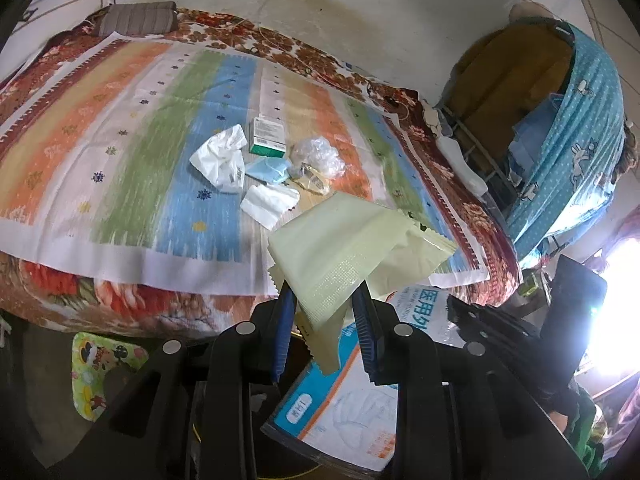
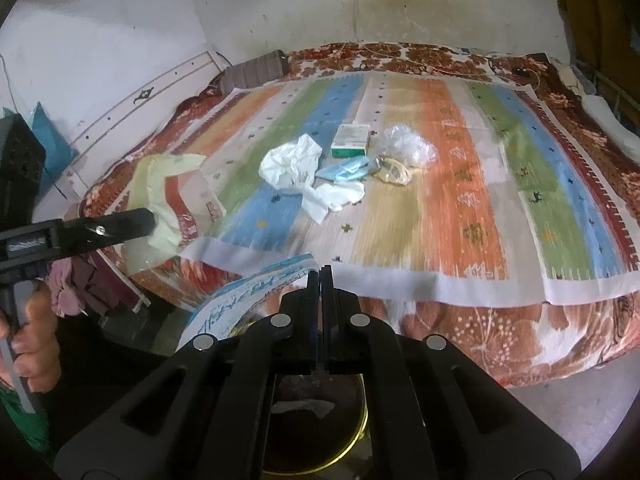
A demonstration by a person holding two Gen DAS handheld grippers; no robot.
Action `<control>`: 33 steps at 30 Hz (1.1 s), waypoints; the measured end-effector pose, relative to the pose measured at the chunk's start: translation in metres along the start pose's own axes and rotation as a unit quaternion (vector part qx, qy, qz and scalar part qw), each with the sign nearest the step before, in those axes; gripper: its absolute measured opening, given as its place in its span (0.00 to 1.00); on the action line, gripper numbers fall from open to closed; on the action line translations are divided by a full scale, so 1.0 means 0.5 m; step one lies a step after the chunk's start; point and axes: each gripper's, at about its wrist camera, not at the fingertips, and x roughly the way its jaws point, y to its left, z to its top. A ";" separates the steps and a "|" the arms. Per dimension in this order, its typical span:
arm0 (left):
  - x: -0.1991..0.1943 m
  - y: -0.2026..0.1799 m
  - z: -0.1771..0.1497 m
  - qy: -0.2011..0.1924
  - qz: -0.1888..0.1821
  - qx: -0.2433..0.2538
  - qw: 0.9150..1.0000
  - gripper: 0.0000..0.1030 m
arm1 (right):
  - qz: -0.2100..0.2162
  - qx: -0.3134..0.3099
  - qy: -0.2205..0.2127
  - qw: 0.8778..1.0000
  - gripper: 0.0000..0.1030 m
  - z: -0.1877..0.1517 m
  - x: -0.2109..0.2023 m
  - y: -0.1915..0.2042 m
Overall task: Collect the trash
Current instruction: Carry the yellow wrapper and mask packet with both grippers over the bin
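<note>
A wide bed (image 2: 460, 320) filled both views, covered by a floral blanket in rust and cream. Over it lay a flat woven cloth (image 2: 452, 184) in broad stripes of orange, green, blue, tan and white, dotted with small cross shapes.

Near the cloth's middle sat a loose cluster of trash. A crumpled white plastic bag (image 2: 290, 164) lay on the left of it, soft and creased. Beside it stood a small green-and-white carton (image 2: 350, 140), boxy and hard-edged. To the right was a wad of clear film (image 2: 408, 146), glossy and crinkled. In front lay a pale blue face mask (image 2: 346, 172), a torn yellowish wrapper (image 2: 392, 172) and a rumpled white tissue (image 2: 336, 198).

The left gripper (image 1: 325, 300), black with blue ribbed pads, was clamped on a pale yellow-green wrapper (image 1: 352, 244), a flat, matte pouch with serrated edges, held in the air over the near edge of the bed. A hand (image 2: 32, 344) gripped that tool's handle.

The right gripper (image 2: 320, 276) was pinched fully closed on the edge of a mask packet (image 1: 340, 400), a glossy blue-and-white plastic sleeve with printed lettering, hanging below the bed's edge.

Under the grippers stood a round bin (image 2: 356, 440) with a dark interior and a thin yellow rim.
</note>
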 end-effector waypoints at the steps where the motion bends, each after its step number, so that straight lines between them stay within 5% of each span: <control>1: -0.003 -0.002 -0.007 0.001 -0.001 0.001 1.000 0.27 | 0.000 0.000 0.002 1.000 0.01 -0.005 -0.001 0.001; 16: 0.009 -0.009 -0.091 0.036 0.010 0.002 0.999 0.28 | -0.015 -0.001 0.051 0.999 0.01 -0.085 0.029 0.024; 33: 0.094 0.024 -0.128 0.114 0.100 -0.012 0.988 0.28 | -0.051 0.038 0.154 0.986 0.01 -0.140 0.134 0.006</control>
